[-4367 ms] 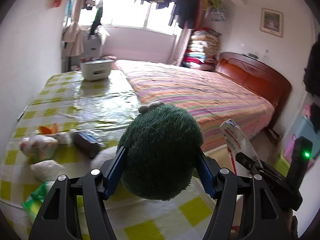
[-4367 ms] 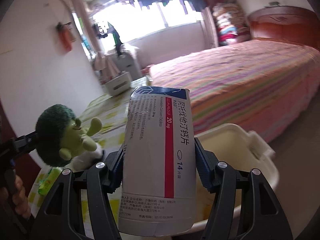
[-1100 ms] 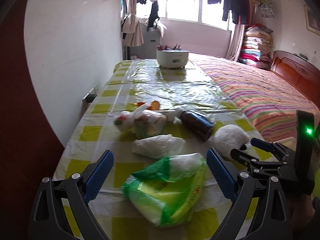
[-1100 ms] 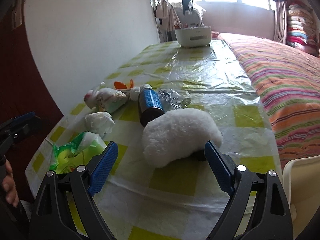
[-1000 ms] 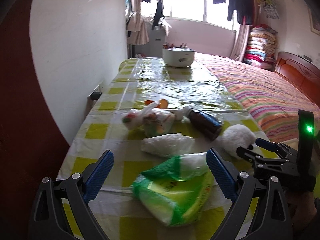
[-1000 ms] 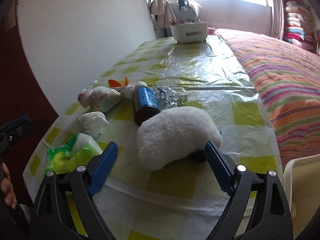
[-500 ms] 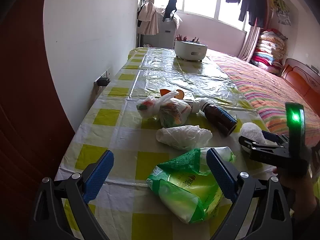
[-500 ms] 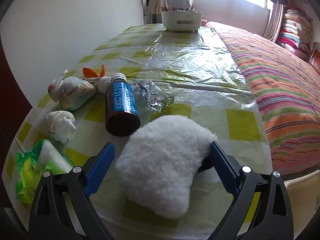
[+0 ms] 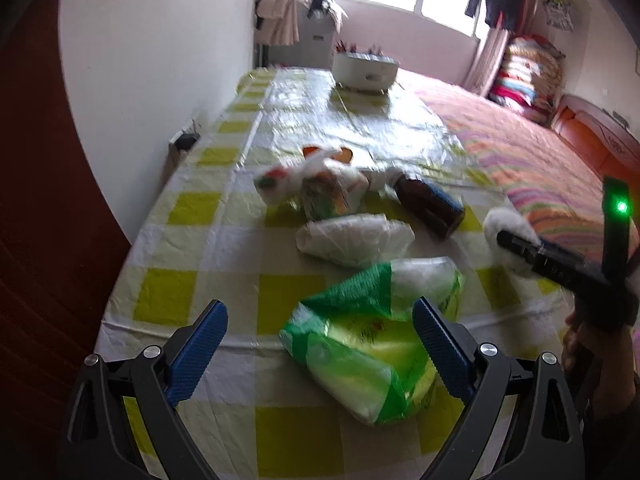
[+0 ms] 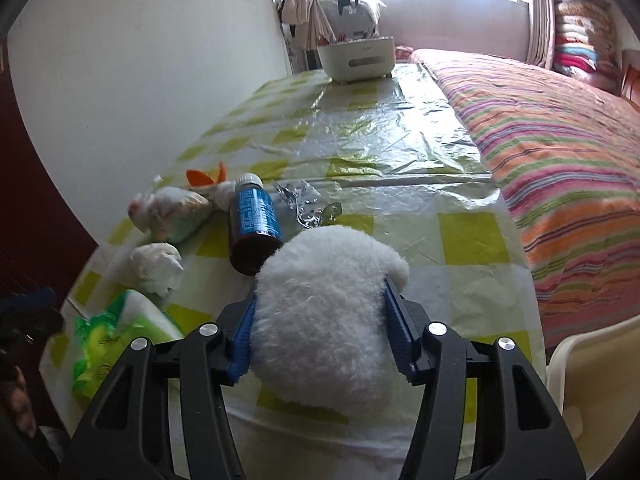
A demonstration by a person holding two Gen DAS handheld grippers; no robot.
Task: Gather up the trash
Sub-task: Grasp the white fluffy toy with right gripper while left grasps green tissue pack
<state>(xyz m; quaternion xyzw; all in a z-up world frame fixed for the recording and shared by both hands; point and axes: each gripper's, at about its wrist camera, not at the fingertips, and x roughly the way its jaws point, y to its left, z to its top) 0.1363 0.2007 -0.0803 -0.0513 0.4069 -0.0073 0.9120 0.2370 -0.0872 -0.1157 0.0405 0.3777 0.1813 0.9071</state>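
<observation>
Trash lies scattered at the near end of the table [image 10: 472, 236]: green-and-white plastic bag [image 9: 372, 336], crumpled white wad [image 9: 354, 238], knotted food bag [image 9: 320, 190], brown bottle [image 10: 252, 226] on its side, clear blister wrapper [image 10: 304, 200].

Right gripper [image 10: 322, 340] has just been closing; its blue pads press both flanks of the white fluffy toy [image 10: 324, 312], so the toy is gripped (toy, not obvious trash, my guess).

Left gripper [image 9: 320, 344] stands wide open and holds nothing. The green-and-white plastic bag sits straight ahead, partly between the fingers, nearer the right-hand finger [image 9: 438, 344] and off centre. Its long axis runs diagonally, near-left to far-right, so it lies skewed to the closing line. Left hand is clearly the nearer one; the bag probably needs a small shift to centre it. A cream bin [image 10: 592, 380] sits off the table's right edge.
</observation>
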